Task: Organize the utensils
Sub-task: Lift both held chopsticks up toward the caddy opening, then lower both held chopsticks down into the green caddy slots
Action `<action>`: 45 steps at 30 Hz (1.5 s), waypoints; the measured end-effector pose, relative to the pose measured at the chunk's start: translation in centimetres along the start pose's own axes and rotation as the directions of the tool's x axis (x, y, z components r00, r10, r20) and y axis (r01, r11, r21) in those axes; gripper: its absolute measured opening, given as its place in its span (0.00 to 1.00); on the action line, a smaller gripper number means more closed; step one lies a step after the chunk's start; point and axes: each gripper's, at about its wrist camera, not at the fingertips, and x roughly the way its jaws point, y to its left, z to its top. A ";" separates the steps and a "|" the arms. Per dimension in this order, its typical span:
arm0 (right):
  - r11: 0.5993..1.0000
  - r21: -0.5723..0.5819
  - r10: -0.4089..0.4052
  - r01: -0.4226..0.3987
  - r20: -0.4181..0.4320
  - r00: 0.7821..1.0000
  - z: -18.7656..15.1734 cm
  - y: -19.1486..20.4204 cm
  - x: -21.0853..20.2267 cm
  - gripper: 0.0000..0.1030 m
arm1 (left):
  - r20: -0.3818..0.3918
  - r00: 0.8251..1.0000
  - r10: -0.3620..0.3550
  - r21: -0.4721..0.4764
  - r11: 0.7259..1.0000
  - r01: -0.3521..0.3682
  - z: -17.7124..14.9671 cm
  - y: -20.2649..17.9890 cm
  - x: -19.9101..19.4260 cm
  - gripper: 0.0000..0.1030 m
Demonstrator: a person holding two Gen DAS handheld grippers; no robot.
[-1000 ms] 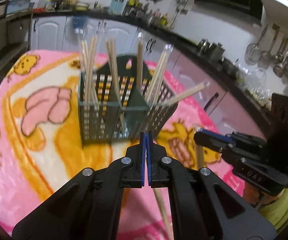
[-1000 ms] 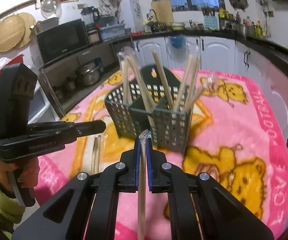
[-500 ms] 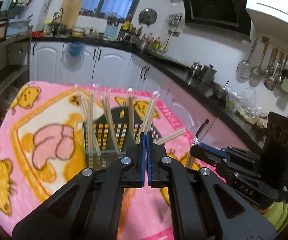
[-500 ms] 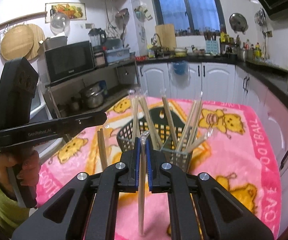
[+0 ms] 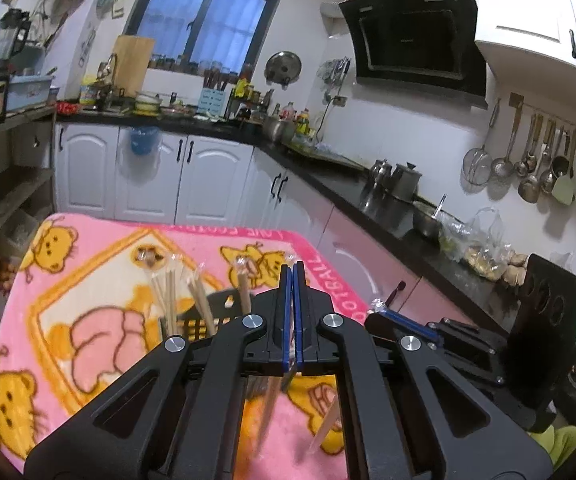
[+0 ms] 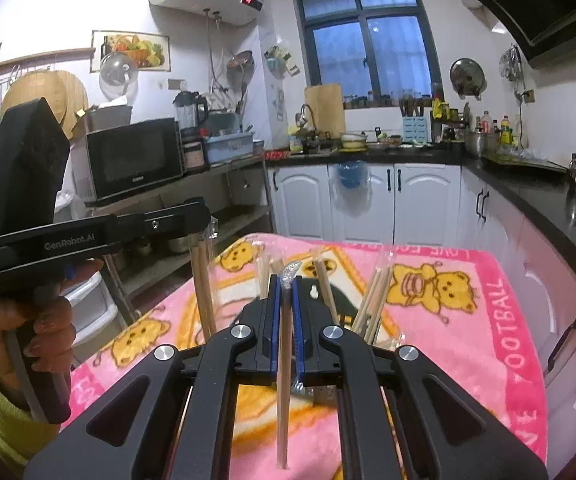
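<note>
Several chopsticks already stand in the basket (image 6: 343,300) mid-frame; both the right gripper (image 6: 286,320) and left gripper (image 5: 292,316) clamp wrapped pairs, not yet dropped in.

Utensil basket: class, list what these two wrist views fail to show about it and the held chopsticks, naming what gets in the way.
- Basket: its compartments and base are covered by the left gripper in the left wrist view and by the right gripper in the right wrist view.
- Left-held chopsticks: blurred beneath the fingers in the left wrist view.
- Right-held chopstick: one stick or a pair inside the wrapper, too fine to tell.
</note>
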 end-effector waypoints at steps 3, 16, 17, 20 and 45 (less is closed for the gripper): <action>1.000 0.005 -0.011 0.010 0.020 1.000 0.7 -0.2 0.0 0.06 | 0.017 1.000 -0.007 0.006 1.000 0.007 0.9 -0.5 0.1 0.00; 0.997 0.009 -0.074 0.073 0.117 0.990 4.7 -1.2 0.2 0.06 | 0.086 0.996 0.020 0.002 1.000 -0.020 4.4 -0.4 0.3 0.00; 0.997 0.010 -0.077 0.077 0.123 0.989 5.0 -1.4 0.1 0.06 | 0.095 0.995 0.026 0.000 1.000 -0.026 4.8 -0.3 0.3 0.00; 0.996 0.013 -0.091 0.090 0.147 0.985 5.9 -2.0 0.0 0.06 | 0.115 0.992 0.044 -0.003 0.999 -0.044 5.9 0.3 0.2 0.00; 0.994 0.005 -0.106 0.107 0.214 0.971 5.5 -3.9 4.6 0.06 | 0.142 0.973 0.181 -0.011 0.983 -0.181 7.4 4.0 4.2 0.00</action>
